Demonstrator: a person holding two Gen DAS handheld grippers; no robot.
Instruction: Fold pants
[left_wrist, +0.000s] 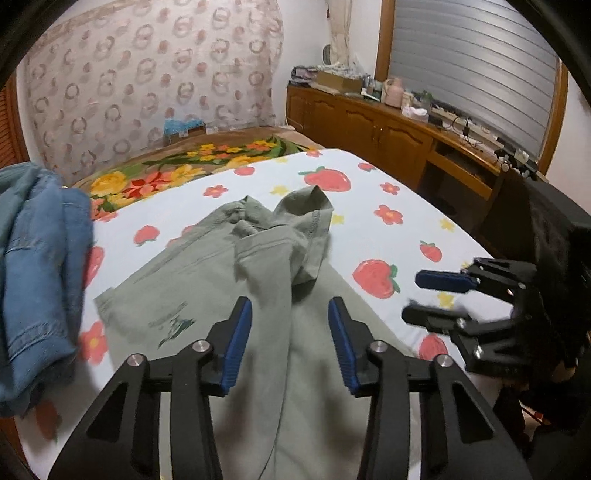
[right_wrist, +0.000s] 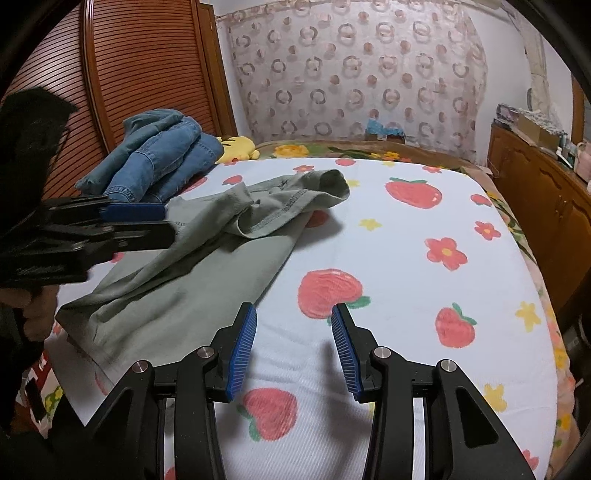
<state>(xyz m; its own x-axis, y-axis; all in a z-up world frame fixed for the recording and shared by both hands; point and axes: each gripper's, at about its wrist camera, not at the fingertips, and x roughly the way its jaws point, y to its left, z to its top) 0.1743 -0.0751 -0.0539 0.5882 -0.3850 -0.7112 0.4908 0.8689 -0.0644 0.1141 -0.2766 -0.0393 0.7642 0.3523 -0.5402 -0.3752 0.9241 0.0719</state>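
Note:
A pair of grey-green pants (left_wrist: 207, 280) (right_wrist: 192, 273) lies on the bed, its far end bunched and turned back over itself. My left gripper (left_wrist: 290, 306) hovers over the near part of the pants, open, with only cloth showing below the blue pads and nothing pinched. In the right wrist view the left gripper (right_wrist: 166, 221) reaches in from the left edge over the pants. My right gripper (right_wrist: 294, 310) is open over the bare sheet just right of the pants' edge, holding nothing. In the left wrist view the right gripper (left_wrist: 412, 295) stands at the right, beside the pants.
A strawberry-print sheet (left_wrist: 388, 236) (right_wrist: 406, 258) covers the bed. A pile of blue jeans (left_wrist: 40, 258) (right_wrist: 159, 155) sits left of the pants, with a yellow plush (right_wrist: 238, 147) behind it. A wooden cabinet (left_wrist: 369, 125) (right_wrist: 535, 184) runs along the right.

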